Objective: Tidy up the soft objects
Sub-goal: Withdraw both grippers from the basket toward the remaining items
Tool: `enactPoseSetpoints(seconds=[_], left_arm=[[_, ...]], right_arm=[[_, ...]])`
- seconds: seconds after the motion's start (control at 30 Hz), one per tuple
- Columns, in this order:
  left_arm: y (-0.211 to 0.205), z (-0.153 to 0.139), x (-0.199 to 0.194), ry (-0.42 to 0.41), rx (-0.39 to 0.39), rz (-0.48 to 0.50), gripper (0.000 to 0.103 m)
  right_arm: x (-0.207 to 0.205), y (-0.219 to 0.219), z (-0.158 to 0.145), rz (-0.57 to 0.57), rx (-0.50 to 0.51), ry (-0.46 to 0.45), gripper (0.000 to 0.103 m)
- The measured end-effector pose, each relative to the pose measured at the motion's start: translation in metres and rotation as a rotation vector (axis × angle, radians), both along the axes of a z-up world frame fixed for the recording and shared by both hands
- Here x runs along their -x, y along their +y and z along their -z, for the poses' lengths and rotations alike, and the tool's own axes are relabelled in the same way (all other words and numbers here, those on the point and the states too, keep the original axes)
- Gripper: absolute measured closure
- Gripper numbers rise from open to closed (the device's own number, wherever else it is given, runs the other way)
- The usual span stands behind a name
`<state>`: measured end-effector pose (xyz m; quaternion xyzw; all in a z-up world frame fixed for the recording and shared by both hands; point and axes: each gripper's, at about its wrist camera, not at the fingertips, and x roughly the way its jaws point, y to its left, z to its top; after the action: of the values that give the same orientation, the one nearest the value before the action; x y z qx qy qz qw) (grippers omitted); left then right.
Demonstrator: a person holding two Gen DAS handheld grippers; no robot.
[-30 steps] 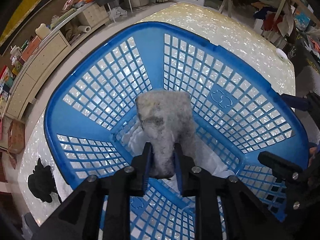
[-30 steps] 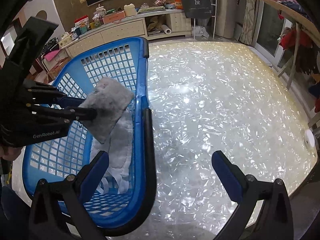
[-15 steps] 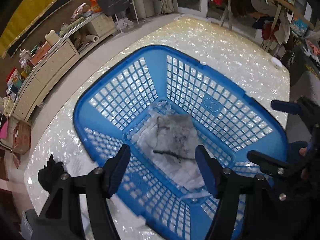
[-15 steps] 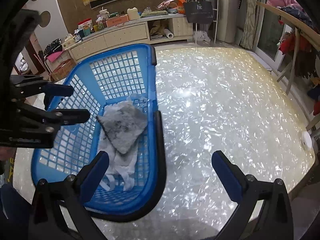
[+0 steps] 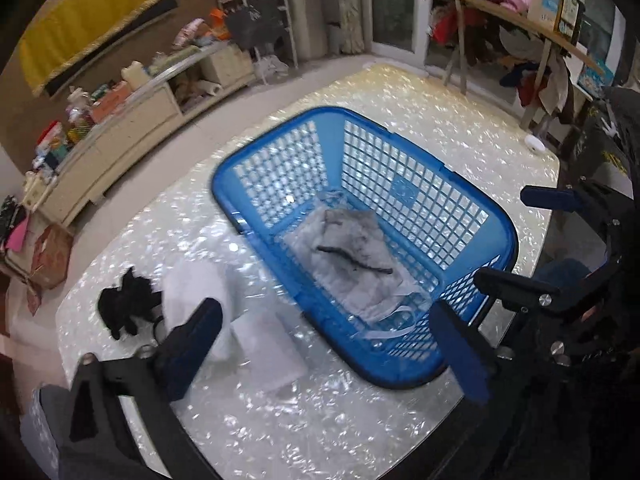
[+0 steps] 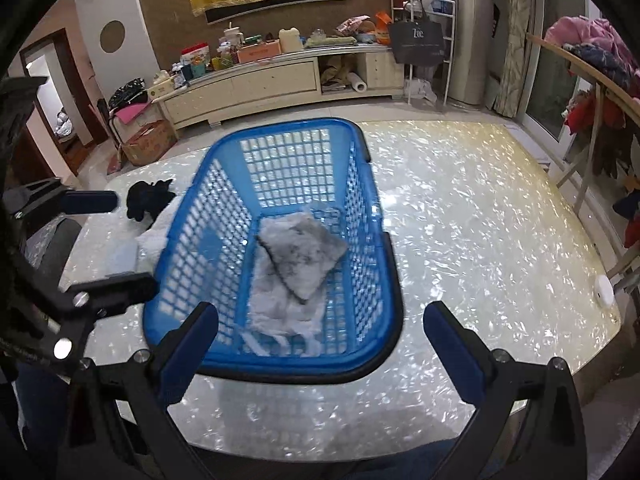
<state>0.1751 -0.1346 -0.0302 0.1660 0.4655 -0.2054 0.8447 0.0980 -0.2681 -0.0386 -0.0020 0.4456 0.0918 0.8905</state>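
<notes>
A blue mesh basket (image 5: 472,208) (image 6: 356,184) stands on the pearly table. In it a grey fuzzy cloth (image 5: 356,236) (image 6: 304,252) lies on a white cloth (image 5: 380,292) (image 6: 280,308). My left gripper (image 5: 328,344) is open and empty, above the table at the basket's near left corner. A black soft item (image 5: 124,304) (image 6: 148,198) and a white cloth (image 5: 200,280) (image 6: 154,236) lie on the table left of the basket. My right gripper (image 6: 320,344) is open and empty at the basket's near end; it shows in the left wrist view (image 5: 532,240).
A small white disc (image 6: 604,294) (image 5: 534,144) lies near the table's right edge. A long cabinet (image 6: 272,80) with clutter stands beyond the table. A clothes-laden rack (image 6: 592,60) is on the right.
My left gripper opened and dropped the grey cloth into the basket, then pulled back and up to the left. The right gripper drew back slightly.
</notes>
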Motion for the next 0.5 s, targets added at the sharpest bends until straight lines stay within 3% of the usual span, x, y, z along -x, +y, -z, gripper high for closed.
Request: enactPoseSetpoints(seconds=[0.3, 0.5], left_arm=[[0.045, -0.023, 0.046, -0.072, 0.016, -0.053, 0.0], [0.087, -0.028, 0.065, -0.074, 0.047, -0.126, 0.0]], right_arm=[[0.014, 0.036, -0.013, -0.046, 0.015, -0.003, 0.001], [0.016, 0.067, -0.013, -0.095, 0.012, -0.003, 0.001]])
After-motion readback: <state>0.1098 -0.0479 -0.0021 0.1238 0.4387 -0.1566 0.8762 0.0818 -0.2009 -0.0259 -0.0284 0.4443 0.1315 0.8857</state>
